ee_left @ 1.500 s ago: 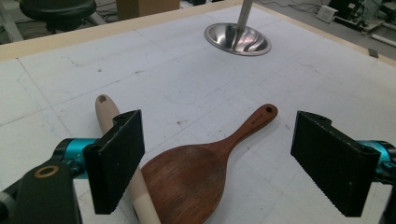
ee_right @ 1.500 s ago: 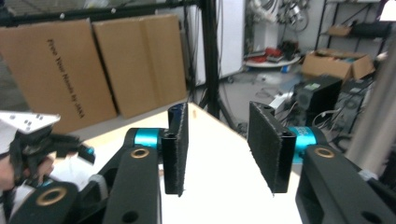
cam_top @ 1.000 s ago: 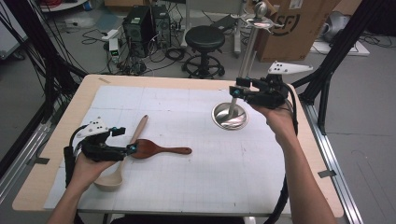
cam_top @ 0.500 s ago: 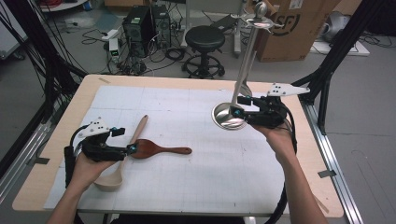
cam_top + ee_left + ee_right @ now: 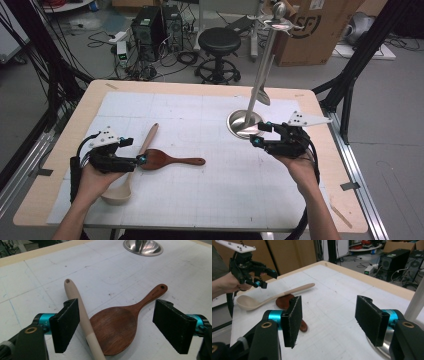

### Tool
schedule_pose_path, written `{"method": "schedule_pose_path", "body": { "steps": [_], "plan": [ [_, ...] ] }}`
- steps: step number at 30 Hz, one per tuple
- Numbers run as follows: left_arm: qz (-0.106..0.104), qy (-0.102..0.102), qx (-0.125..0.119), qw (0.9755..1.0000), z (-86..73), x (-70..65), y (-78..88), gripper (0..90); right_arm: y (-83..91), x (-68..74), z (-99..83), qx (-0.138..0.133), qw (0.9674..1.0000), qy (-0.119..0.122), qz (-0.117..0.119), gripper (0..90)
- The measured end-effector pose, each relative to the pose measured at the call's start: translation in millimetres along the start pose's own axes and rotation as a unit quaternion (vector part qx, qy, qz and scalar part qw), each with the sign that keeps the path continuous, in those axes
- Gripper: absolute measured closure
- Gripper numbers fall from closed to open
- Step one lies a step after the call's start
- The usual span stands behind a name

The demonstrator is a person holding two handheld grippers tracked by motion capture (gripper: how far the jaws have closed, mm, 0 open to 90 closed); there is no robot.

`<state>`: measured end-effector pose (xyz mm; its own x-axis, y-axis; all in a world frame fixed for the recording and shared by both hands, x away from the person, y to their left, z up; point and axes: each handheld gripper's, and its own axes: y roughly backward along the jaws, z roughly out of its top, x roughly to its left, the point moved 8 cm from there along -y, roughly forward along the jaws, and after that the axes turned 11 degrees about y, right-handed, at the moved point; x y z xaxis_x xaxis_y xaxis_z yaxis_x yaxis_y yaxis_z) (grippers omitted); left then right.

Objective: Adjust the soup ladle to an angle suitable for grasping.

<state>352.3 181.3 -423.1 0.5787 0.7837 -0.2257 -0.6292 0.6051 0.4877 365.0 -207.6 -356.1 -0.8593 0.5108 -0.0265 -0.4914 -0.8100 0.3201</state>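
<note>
We see the dark wooden spoon [image 5: 113, 332] lying lower centre on the worktop [image 5: 37, 277], its bowl between the left tool's [image 5: 120, 327] wide-open pads, untouched, pale ladle [image 5: 82, 322] overlapping it. Right tool [image 5: 332, 320] open, empty, opening further.

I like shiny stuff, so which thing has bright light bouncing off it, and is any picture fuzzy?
In the left gripper view the metal stand base gleams with bright streaks; in the high view the pole's top knob glints; in the right gripper view the near black jaws look soft while the pale ladle stays fairly sharp.
</note>
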Motion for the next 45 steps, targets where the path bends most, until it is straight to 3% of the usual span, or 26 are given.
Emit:
{"method": "schedule_pose_path", "body": {
  "steps": [5,8,14,27,45],
  "plan": [
    [0.018,-0.002,0.004,0.9998,-4.4,6.6,-0.9,27.0,3.4,5.7,-13.1,0.007,1.0000,0.001,-0.006,37.2],
    [0.023,0.011,0.015,0.9996,-11.4,13.9,-2.4,28.5,5.8,7.5,-17.3,0.002,0.9999,0.001,-0.010,36.7],
    [0.036,0.016,0.029,0.9988,-16.8,21.3,-3.2,31.4,9.3,10.0,-26.5,0.001,0.9998,0.002,-0.020,35.7],
    [0.039,0.010,0.074,0.9964,-29.7,25.4,-12.7,40.6,8.7,15.9,-51.2,0.009,0.9996,-0.010,-0.026,34.2],
    [0.044,0.024,0.119,0.9916,-47.4,34.5,-16.6,48.8,9.1,17.1,-59.2,0.012,0.9992,-0.005,-0.038,33.5]
  ]
}}
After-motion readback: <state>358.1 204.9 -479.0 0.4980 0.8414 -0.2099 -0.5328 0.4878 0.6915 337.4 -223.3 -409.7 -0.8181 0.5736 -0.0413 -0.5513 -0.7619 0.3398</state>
